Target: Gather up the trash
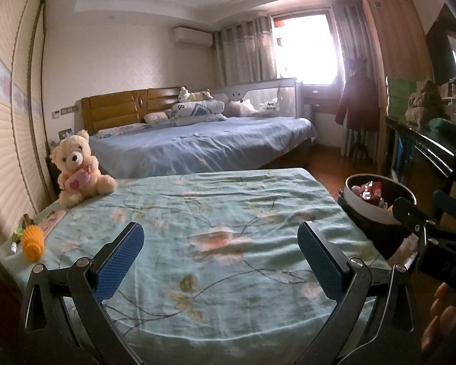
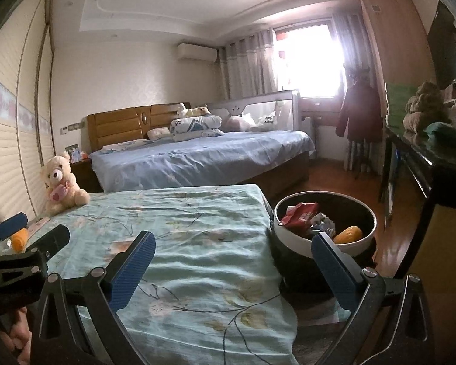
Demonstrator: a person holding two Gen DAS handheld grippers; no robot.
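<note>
- Trash [image 2: 301, 214] fills a bin [image 2: 361, 243] beside the bed [image 2: 197, 243].
- Left tongs [image 1: 220, 258] gape wide, empty.
- Right tongs [image 2: 232, 269] gape wide, empty.

— Where am I working?

— In a home bedroom. Ahead of me is a wide bed [image 1: 203, 143] with a blue sheet, a wooden headboard [image 1: 121, 112], folded bedding [image 1: 197, 109] and soft toys piled at its head, and a padded guard rail [image 1: 264, 94] along its far side.

— What else says home?

— A nearer bed [image 2: 179, 228] under a green flowered sheet, a cream teddy bear [image 1: 79, 167] sitting on its corner, grey curtains [image 2: 249, 64] beside a bright window [image 2: 307, 57], an air conditioner [image 1: 193, 36] on the wall, a wooden wardrobe [image 1: 392, 42], and a dark coat [image 2: 358, 112] hanging by it.
</note>
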